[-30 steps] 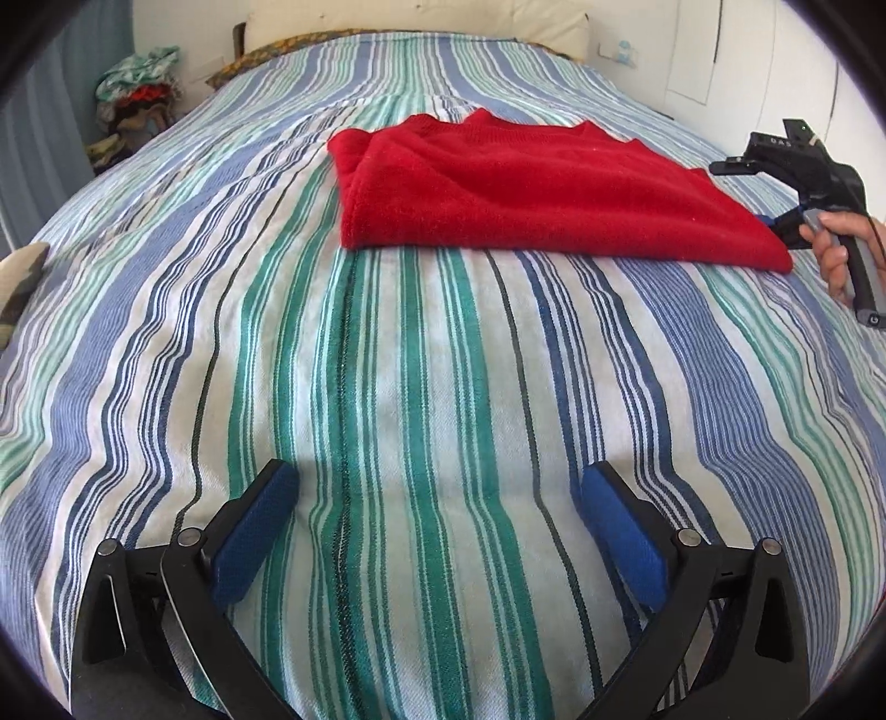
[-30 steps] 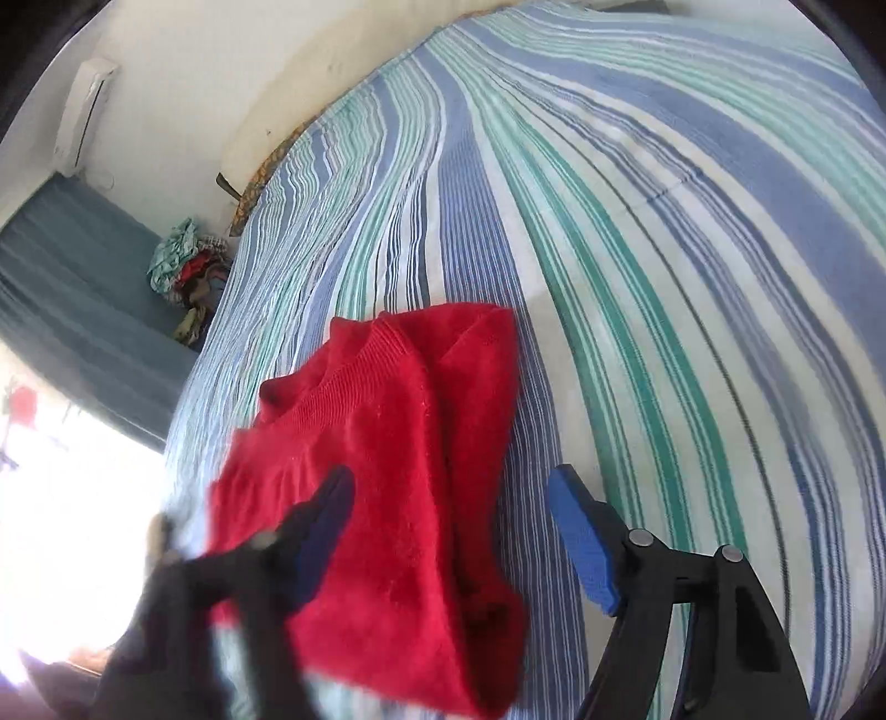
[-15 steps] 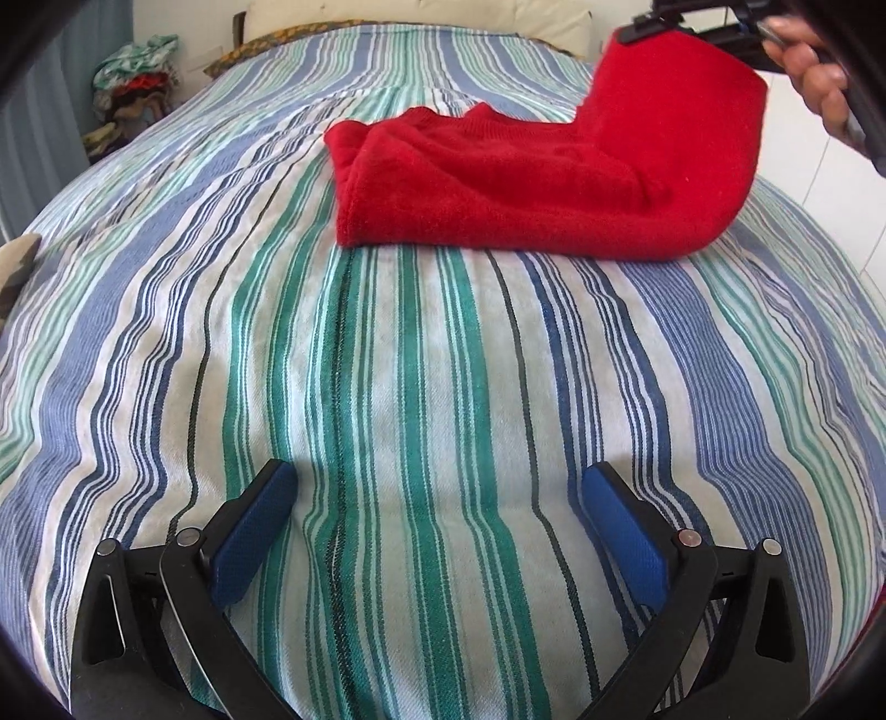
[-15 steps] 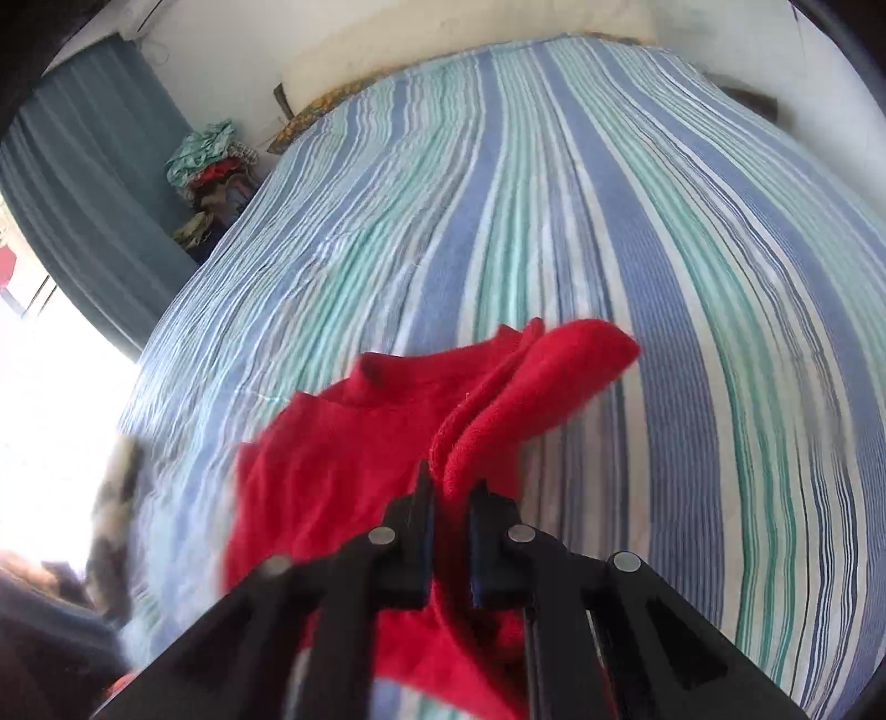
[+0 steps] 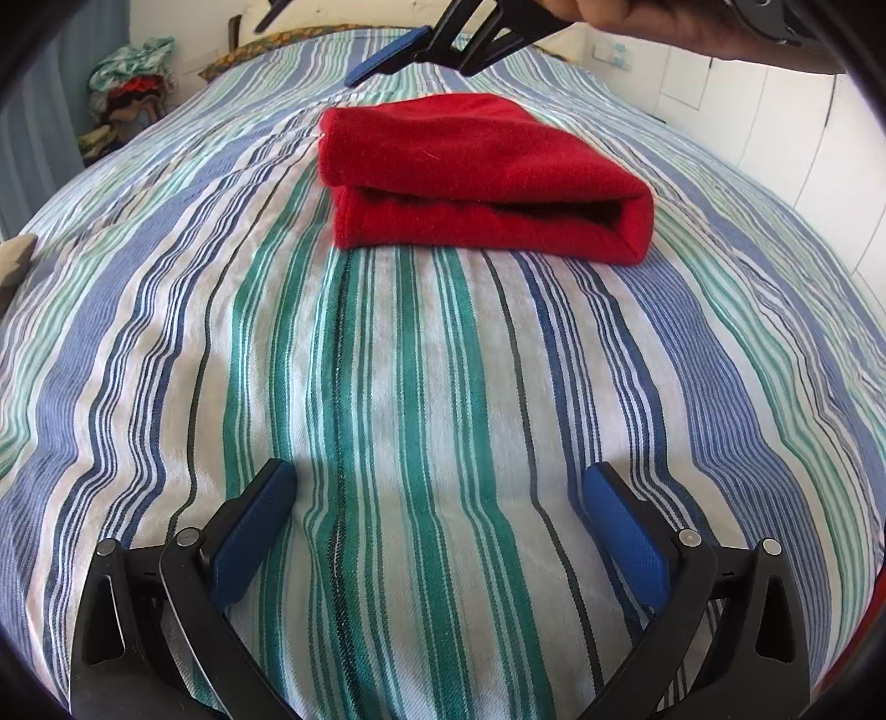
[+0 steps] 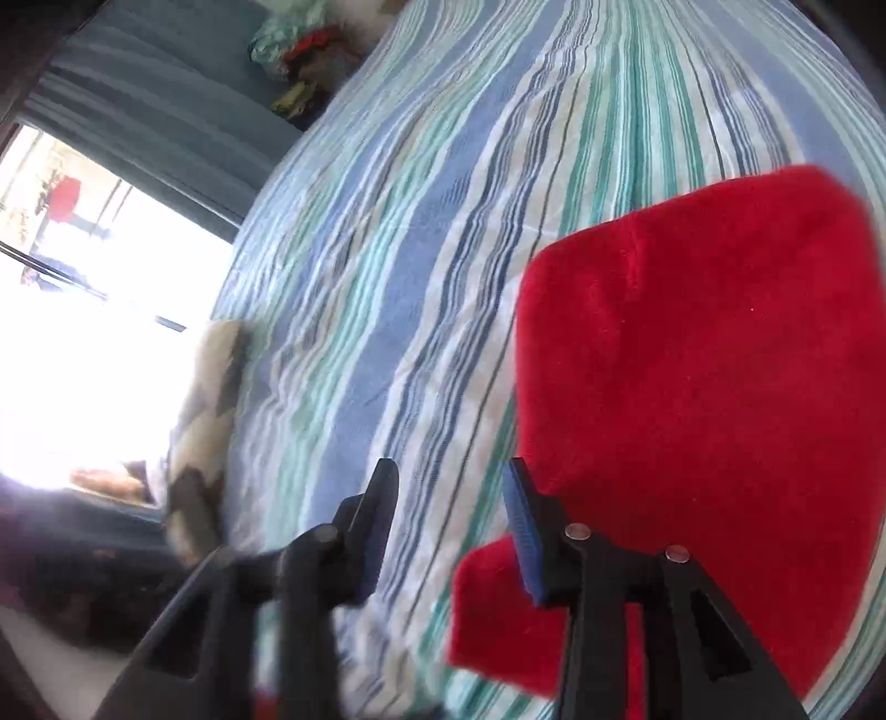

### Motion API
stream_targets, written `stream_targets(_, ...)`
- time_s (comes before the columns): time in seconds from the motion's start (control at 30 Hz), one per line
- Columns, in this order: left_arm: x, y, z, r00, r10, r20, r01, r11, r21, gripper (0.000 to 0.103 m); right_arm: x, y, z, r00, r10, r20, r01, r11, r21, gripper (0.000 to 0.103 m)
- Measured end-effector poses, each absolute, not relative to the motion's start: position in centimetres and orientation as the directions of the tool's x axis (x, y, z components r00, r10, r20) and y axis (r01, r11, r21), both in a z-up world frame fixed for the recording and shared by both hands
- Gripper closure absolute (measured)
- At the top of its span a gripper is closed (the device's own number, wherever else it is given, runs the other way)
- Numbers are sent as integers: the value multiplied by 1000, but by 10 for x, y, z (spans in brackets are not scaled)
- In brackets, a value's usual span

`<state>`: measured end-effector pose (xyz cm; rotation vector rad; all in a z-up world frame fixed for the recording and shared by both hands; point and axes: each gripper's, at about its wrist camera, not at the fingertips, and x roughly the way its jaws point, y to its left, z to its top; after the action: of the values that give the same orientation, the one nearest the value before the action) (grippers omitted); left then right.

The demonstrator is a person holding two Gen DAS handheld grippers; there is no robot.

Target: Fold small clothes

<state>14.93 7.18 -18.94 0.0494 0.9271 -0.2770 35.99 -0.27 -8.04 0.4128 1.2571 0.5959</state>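
A red knitted garment [image 5: 476, 177] lies folded in half on the striped bedspread [image 5: 421, 387], its fold at the right end. It also shows in the right wrist view [image 6: 698, 376]. My left gripper [image 5: 437, 515] is open and empty, low over the bedspread well in front of the garment. My right gripper [image 6: 451, 498] is open and empty, above the garment's left edge; it shows at the top of the left wrist view [image 5: 421, 50], held by a hand.
A pile of clothes [image 5: 133, 83] sits beyond the bed's far left corner. A pillow [image 5: 266, 50] lies at the head. White cupboards [image 5: 775, 111] stand on the right. A bright window [image 6: 83, 332] and a patterned cushion [image 6: 205, 421] are at the bed's left side.
My right gripper carried the garment's right end over to the left, laid it down as a fold, and opened. My left gripper stayed still and open.
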Motion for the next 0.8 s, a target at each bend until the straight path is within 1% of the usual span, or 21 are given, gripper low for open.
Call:
stream_targets(0.07,149,71,-190,569,-214,-794,257,964,-75,1,354,-23,-59,221,706,-673,-222,709,670,35)
stream_targets(0.1,149,71,-190,569,-213,-794,256,964,-75,1,350,-32,-46,257,701,-665,-246,713,657,35)
stream_targets(0.13,149,71,-190,569,-213,-794,257,964,-75,1,348,-40,-36,297,663,-687,-275,748,603,35)
stream_targets(0.17,149,71,-190,569,-213,-794,256,964,-74,1,347,-45,-29,338,590,-733,-305,806,508,35)
stream_targets(0.2,149,71,-190,570,-213,-794,257,964,-74,1,347,-46,-27,360,519,-775,-330,848,415,37)
stream_targets(0.23,149,71,-190,570,-213,-793,257,964,-74,1,347,-45,-31,358,472,-806,-348,868,354,42)
stream_targets(0.27,149,71,-189,571,-213,-793,257,964,-73,1,349,-43,-38,335,457,-824,-362,870,335,57)
stream_targets(0.3,149,71,-189,573,-213,-792,258,963,-73,1,349,-40,-45,319,454,-832,-375,867,328,68)
stream_targets(0.33,149,71,-189,574,-214,-790,258,963,-73,1,351,-34,-50,318,449,-835,-394,864,314,70)
stream_targets(0.4,148,72,-189,579,-217,-786,260,963,-74,1,345,-13,-70,296,446,-844,-453,844,287,83)
stream_targets(0.47,148,72,-189,581,-217,-785,261,963,-73,1,330,16,-109,176,387,-905,-542,806,239,83)
stream_targets(0.5,147,72,-189,581,-217,-785,261,963,-73,1,317,29,-119,174,338,-925,-607,776,170,83)
stream_targets(0.53,147,72,-189,581,-216,-785,261,963,-72,1,305,37,-118,218,312,-925,-662,744,95,82)
stream_targets(0.57,147,72,-189,581,-215,-785,261,963,-71,1,298,39,-111,247,313,-917,-687,724,62,80)
stream_targets(0.63,147,71,-189,581,-215,-785,261,963,-70,1,296,27,-87,252,389,-886,-679,724,125,80)
stream_targets(0.7,147,71,-189,582,-215,-785,261,963,-70,1,293,0,-53,324,464,-825,-651,742,161,80)
stream_targets(0.77,147,71,-190,583,-212,-785,260,963,-66,1,291,-37,-32,394,467,-792,-591,788,172,80)
stream_targets(0.8,147,71,-190,583,-211,-784,260,963,-65,1,290,-54,-29,405,459,-791,-564,806,179,80)
